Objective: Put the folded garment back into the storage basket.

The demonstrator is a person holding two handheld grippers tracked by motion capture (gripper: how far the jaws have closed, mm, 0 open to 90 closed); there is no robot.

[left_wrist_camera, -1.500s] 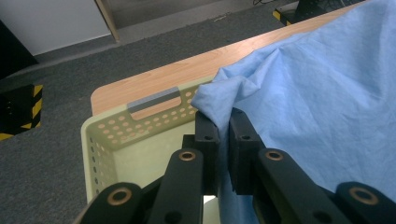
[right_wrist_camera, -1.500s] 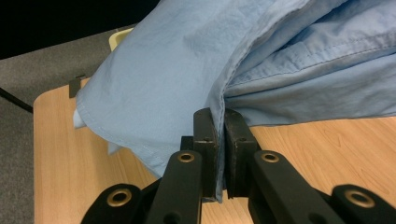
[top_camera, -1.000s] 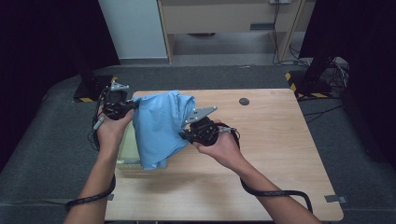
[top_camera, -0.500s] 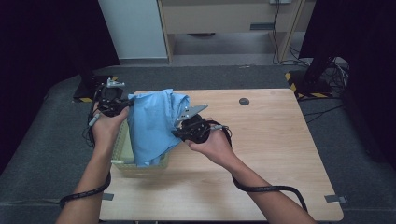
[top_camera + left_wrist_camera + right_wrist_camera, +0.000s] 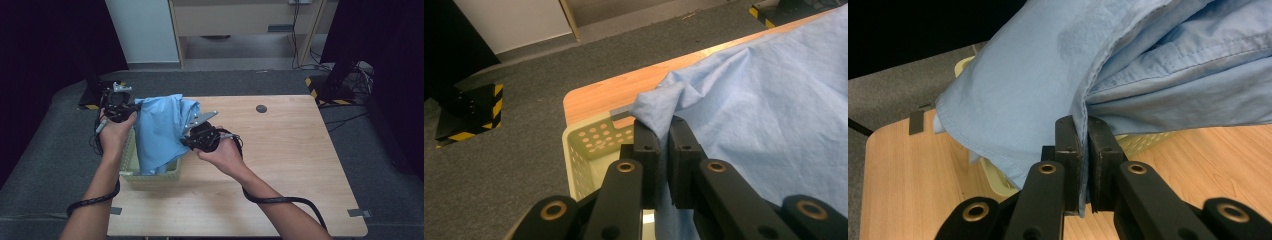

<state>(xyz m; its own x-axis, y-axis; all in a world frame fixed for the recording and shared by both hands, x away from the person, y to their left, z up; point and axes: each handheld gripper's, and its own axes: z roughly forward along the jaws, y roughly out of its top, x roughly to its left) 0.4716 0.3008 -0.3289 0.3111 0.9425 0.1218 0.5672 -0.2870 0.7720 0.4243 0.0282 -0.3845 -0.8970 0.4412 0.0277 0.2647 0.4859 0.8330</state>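
Note:
A light blue cloth point(image 5: 159, 131) hangs between my two grippers above a pale yellow-green perforated basket point(image 5: 150, 177) at the table's left edge. My left gripper point(image 5: 134, 107) is shut on the cloth's upper left corner. The left gripper view shows its jaws point(image 5: 664, 131) pinching a bunched corner of the cloth point(image 5: 774, 115), with the basket point(image 5: 589, 145) below. My right gripper point(image 5: 186, 142) is shut on the cloth's right edge. In the right gripper view its jaws point(image 5: 1084, 131) clamp a stitched hem of the cloth point(image 5: 1048, 80). The cloth's lower end dips into the basket.
The wooden table point(image 5: 280, 165) stretches bare to the right, with a small dark disc point(image 5: 261, 108) near its far edge. Grey carpet point(image 5: 55, 150) surrounds the table. Black-and-yellow striped blocks point(image 5: 330, 97) sit on the floor behind. Cables trail from both grippers.
Both hands have shifted left with the cloth, and its lower end now hangs down into the basket. The right hand came in closer to the basket.

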